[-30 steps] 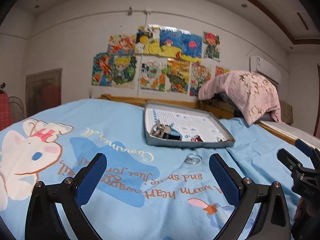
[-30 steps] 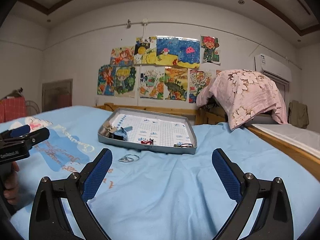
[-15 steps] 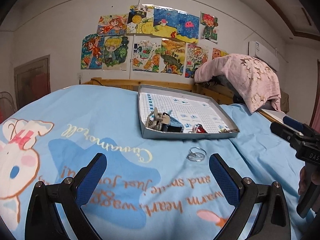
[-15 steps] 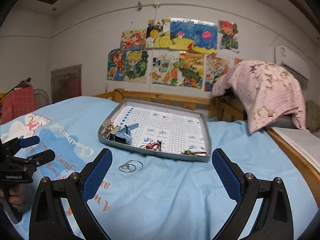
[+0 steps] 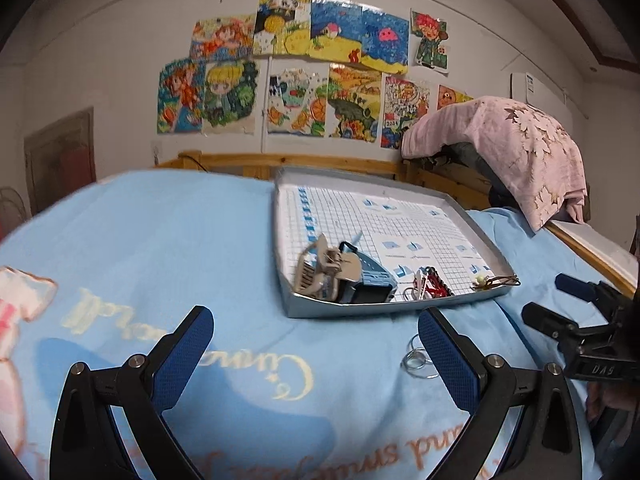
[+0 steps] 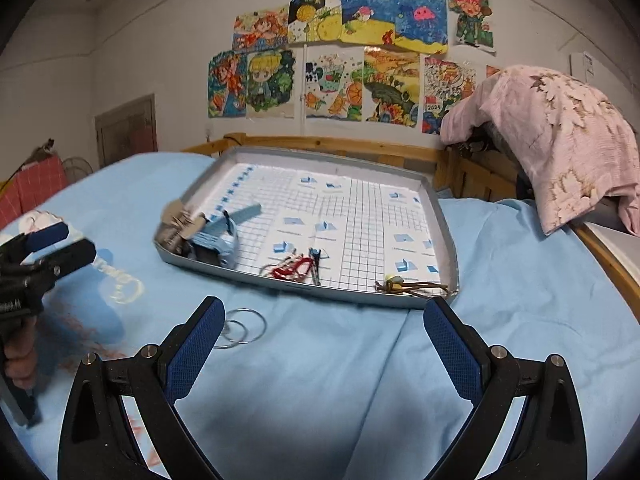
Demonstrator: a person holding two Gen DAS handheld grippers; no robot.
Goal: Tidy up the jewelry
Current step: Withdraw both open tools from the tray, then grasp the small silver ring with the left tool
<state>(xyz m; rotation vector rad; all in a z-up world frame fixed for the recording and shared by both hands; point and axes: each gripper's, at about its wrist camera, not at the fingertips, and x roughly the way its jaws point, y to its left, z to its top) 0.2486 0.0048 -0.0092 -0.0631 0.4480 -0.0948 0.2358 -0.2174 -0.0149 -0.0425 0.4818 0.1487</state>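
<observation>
Both claws hang spread wide and empty over a bed (image 6: 520,280) covered in a pale blue printed sheet: the left claw (image 5: 316,350) aimed at the near edge of a shallow grey tray (image 5: 486,240), the right claw (image 6: 324,340) just short of that tray's front rim. Largest of the goods already in the tray is a heap of hair clips (image 6: 200,232), beige and blue, jammed into its near-left corner; beside it lies a red-and-black cord bracelet (image 6: 292,268), and at the near-right corner a thin brown cord with pale beads (image 6: 412,286). Smallest, and apparently next in line, are the linked wire rings (image 6: 240,326), which lie flat on the sheet outside the tray, just beside the right claw's left fingertip and close to the left claw's right fingertip in its own view. Thin, light and probably slick metal, the rings look awkward to lift from soft bedding; pinching across the overlap where the loops cross seems the surest hold, since a single wire could slide between the pads or sink into the cloth.
</observation>
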